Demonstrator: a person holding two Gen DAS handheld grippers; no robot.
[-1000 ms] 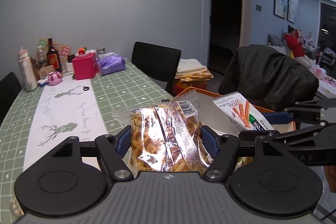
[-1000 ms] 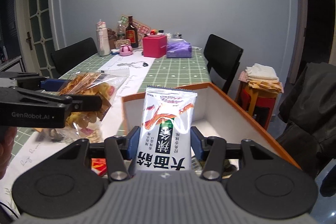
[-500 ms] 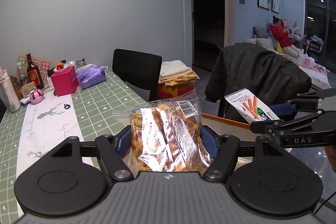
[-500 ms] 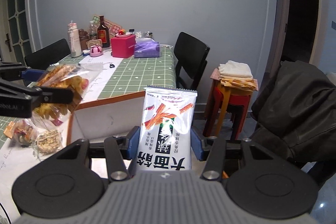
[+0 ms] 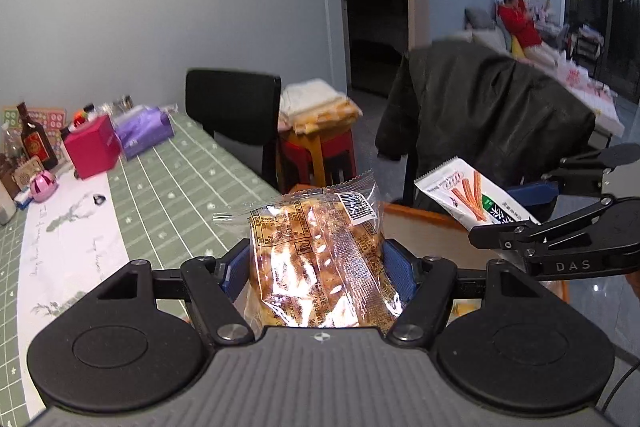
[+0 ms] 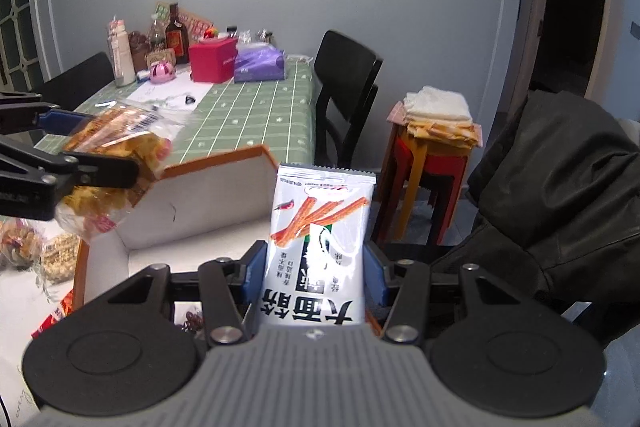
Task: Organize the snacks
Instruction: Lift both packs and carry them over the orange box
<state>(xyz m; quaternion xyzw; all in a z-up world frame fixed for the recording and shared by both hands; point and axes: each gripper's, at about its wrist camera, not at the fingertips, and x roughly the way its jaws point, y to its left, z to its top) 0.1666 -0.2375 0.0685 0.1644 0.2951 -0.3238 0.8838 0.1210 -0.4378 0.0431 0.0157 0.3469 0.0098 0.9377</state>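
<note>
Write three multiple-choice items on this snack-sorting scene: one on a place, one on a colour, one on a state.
1. Where is the purple pack?
A. on the stool
B. on the table beside the red box
C. in the tray

2. What colour is the tray rim?
A. orange
B. blue
C. green

3. What is the right claw doing?
A. open, empty
B. shut, empty
C. shut on the white packet

Key: 1 B, it lies against the red box. 2 A, the edge is orange. 3 C, the white packet stands between its pads.
</note>
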